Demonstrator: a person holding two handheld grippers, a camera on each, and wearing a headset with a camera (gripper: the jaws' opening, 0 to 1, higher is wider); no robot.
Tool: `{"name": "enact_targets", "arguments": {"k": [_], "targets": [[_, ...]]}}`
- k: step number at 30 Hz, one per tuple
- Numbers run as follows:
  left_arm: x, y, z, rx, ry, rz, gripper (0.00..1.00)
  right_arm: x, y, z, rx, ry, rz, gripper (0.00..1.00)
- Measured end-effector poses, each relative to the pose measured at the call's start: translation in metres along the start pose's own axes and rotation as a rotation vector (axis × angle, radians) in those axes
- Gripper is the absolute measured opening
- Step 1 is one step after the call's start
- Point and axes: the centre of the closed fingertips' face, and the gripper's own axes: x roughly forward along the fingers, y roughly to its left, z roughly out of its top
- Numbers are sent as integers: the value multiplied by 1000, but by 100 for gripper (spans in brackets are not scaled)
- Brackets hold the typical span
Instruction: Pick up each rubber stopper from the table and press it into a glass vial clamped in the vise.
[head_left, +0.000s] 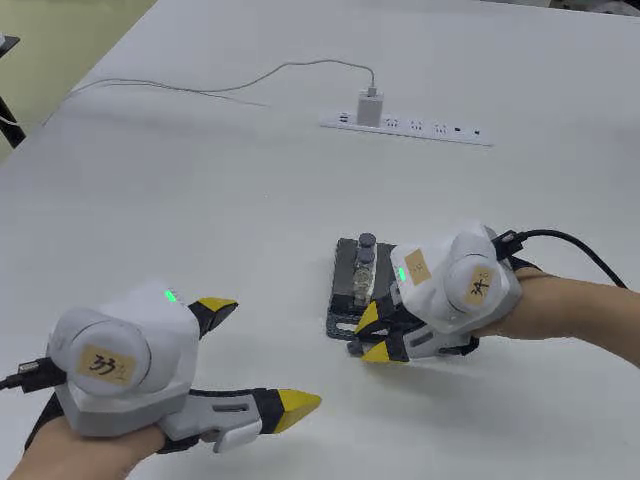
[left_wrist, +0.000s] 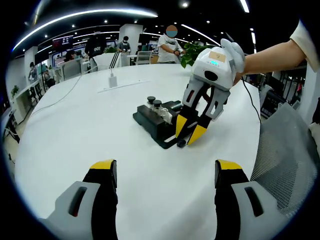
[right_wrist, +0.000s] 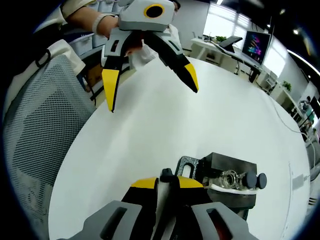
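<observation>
Stopper (right_wrist: 166, 174) — seemingly between right gripper (right_wrist: 165, 183) tips.

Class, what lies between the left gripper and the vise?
Bare white table separates the left gripper from the vise, as the head view shows.

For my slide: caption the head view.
Right claw at the near end of a vise holding two vials; left claw open over the white table.

A black vise (head_left: 345, 300) sits flat on the table. It clamps 2 clear glass vials (head_left: 362, 278) upright, side by side, each plugged with a dark grey stopper (head_left: 367, 240). A 3rd stopper (right_wrist: 166, 174), small and dark, sits by the vise's end, pinched in the right gripper's (right_wrist: 166, 183) tips.
</observation>
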Motion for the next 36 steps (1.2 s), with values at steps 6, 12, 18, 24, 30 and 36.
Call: {"name": "enact_targets", "arguments": {"k": [6,12,18,24,30,36], "targets": [[0,-1,-1,-3,1,-1,78,1,-1,2,3,-4,-2,8],[0,0,0,-1,-2,-1,78,1,-1,2,-4,-1,-2,8],[1,-2,1,6,-3,-6,78,-1,-1,1,5,-1,-8,8],[4,-5,3,22,2,-23,76,-11,-2,0,48,4,-19,7],[12,-15,10,53,11,-59,74,-26,3,-3,143,8,-17,7],[22,-27,19,107,11,-107,70,-40,9,-4,177,21,-19,7]]}}
